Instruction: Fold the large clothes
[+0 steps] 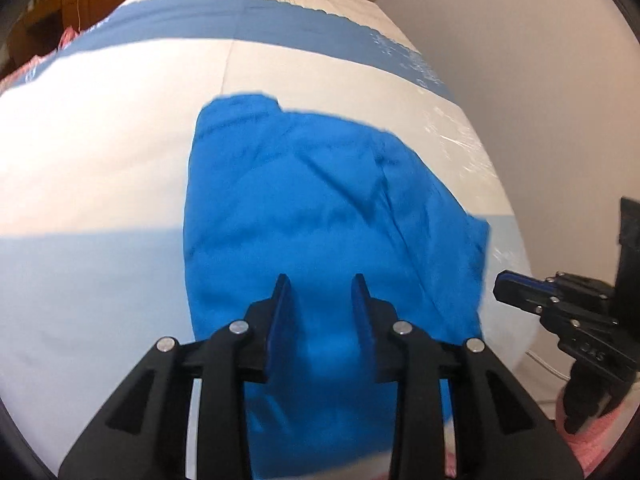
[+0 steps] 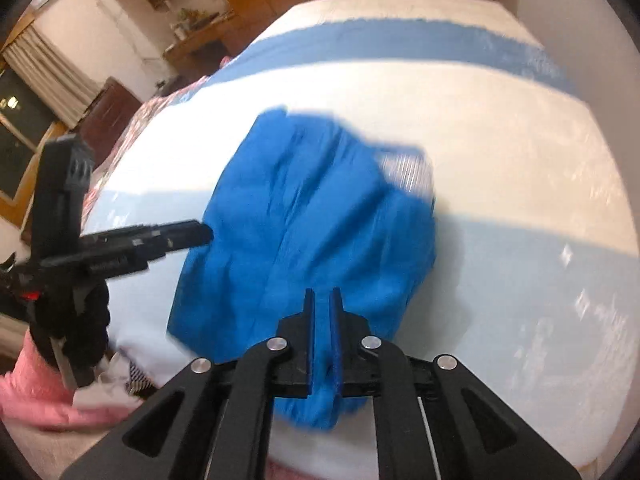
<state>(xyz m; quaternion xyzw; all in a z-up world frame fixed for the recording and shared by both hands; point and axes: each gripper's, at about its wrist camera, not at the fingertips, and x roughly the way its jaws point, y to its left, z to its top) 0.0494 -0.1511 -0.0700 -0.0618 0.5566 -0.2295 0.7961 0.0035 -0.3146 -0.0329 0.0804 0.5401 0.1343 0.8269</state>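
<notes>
- Fingers of the left gripper stood a narrow way apart over the near part of the blue garment; cloth showed in the gap behind them, but the pads did not appear to press on it. Nothing held, as far as could be read.
- Fingers of the right gripper were almost together, only a thin slit between them, a bunch of blue cloth lying low in the slit at the near hem. Whether that cloth was pinched could not be told; both views were blurred.
- Garment lay on the bed, roughly central on the white-and-pale-blue cover, already doubled into a compact rumpled block, its far edge uneven and a pale striped patch at the far right corner.
- Each gripper was visible in the other's view, at the garment's near left and near right sides, near their own corners and well apart from each other.
- Judged step: a fold just laid down, grips letting go or being reset.
- Next move likely calls for taking both near corners cleanly, single layer stack, then carrying them far together; uneven lift would skew the block.
</notes>
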